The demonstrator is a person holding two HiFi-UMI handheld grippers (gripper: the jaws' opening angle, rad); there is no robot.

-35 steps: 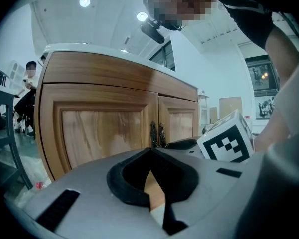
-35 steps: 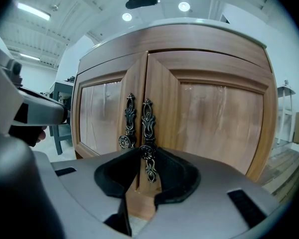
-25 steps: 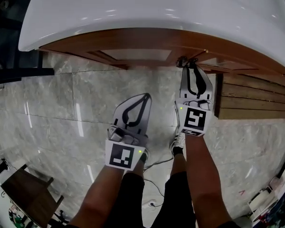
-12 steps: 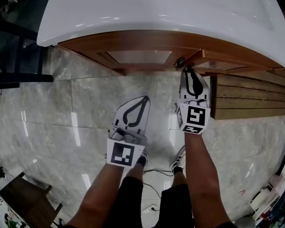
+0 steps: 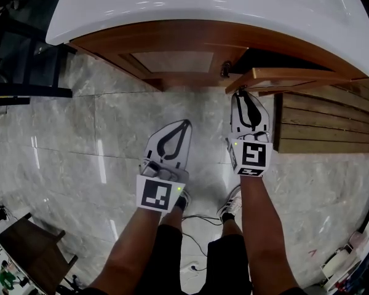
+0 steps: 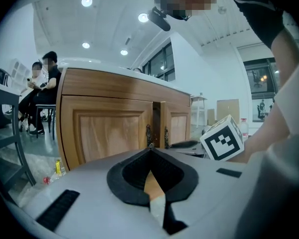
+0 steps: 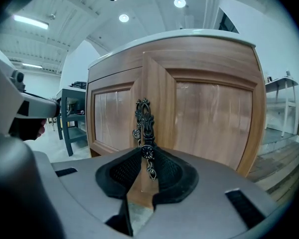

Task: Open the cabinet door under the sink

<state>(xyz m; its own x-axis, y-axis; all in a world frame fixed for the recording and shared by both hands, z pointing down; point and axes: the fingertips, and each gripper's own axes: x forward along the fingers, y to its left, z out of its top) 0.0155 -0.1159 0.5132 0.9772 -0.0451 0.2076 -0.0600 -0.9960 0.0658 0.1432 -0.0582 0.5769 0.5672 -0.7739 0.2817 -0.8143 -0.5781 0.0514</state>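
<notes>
The wooden cabinet under the white sink (image 5: 190,5) has two doors. Its left door (image 5: 172,61) is closed. The right door (image 5: 290,76) stands swung partly out, with a dark gap behind it. My right gripper (image 5: 244,93) is at that door's free edge. In the right gripper view it (image 7: 147,151) is shut on the ornate dark metal handle (image 7: 144,121). My left gripper (image 5: 186,123) hangs over the floor, apart from the cabinet. In the left gripper view its tips (image 6: 150,147) meet with nothing between them. The left door's handle (image 5: 224,70) is untouched.
A slatted wooden platform (image 5: 329,121) lies to the right of the cabinet. A dark metal frame (image 5: 24,72) stands at the left and a wooden piece (image 5: 37,251) at the lower left. A cable (image 5: 203,217) runs by my feet. Seated people (image 6: 42,83) are in the background.
The right door has swung further out from the cabinet, and the right gripper has come back toward me with its handle. The left gripper has barely moved.
</notes>
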